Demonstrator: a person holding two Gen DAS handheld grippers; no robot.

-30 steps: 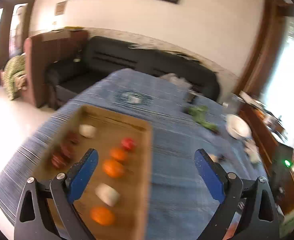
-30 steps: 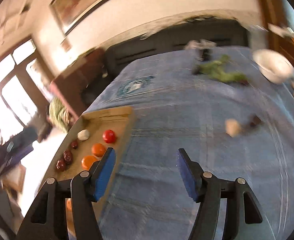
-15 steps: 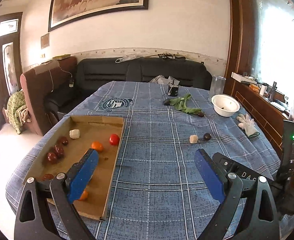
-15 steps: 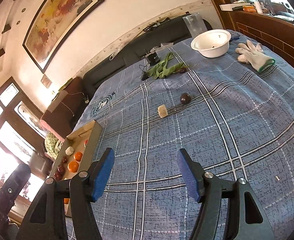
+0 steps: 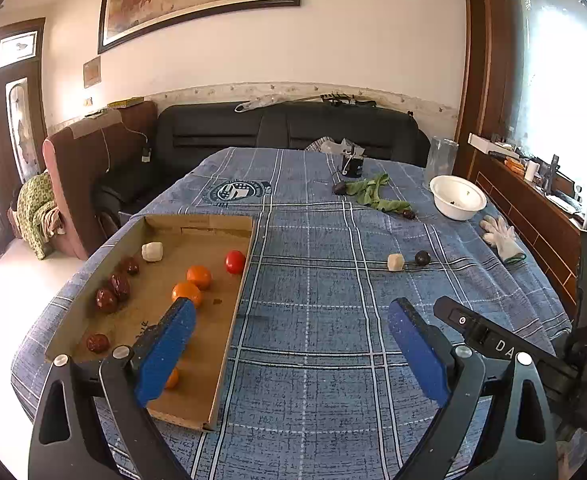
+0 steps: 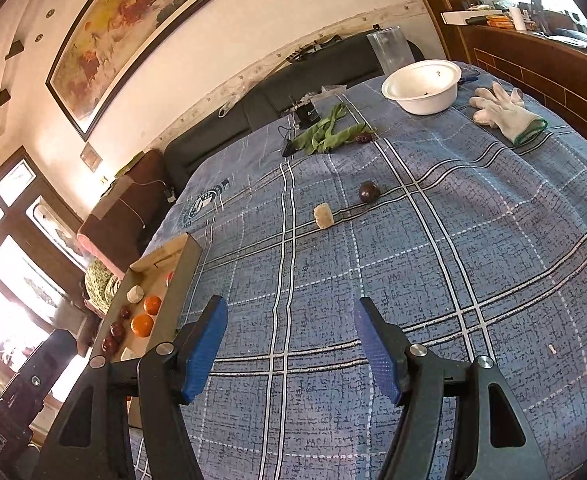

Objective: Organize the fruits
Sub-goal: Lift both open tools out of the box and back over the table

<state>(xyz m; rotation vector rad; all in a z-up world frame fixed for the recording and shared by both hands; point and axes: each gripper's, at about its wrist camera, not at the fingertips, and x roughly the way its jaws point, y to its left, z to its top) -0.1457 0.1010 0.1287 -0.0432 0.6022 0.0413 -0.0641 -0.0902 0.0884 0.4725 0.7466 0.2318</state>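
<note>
A shallow cardboard tray (image 5: 235,308) lies at the left of the blue checked table. It holds a red tomato (image 5: 235,261), oranges (image 5: 198,277), several dark red dates (image 5: 118,282) and a white chunk (image 5: 152,251). A pale chunk (image 5: 395,262) and a dark round fruit (image 5: 422,257) lie loose on the cloth right of the tray; they also show in the right wrist view, the chunk (image 6: 324,215) and the fruit (image 6: 369,192). My left gripper (image 5: 289,320) is open and empty by the tray's near end. My right gripper (image 6: 289,322) is open and empty above bare cloth.
A white bowl (image 5: 457,197), green leaves (image 5: 373,194), a white glove (image 5: 500,237) and a small black cup (image 5: 352,168) sit at the far right of the table. A black sofa (image 5: 285,126) stands behind it, a wooden ledge (image 5: 533,208) to the right.
Both views were blurred and swinging a second ago and are now steady. The right gripper has turned from the tray side toward the loose fruits. Both grippers stay open.
</note>
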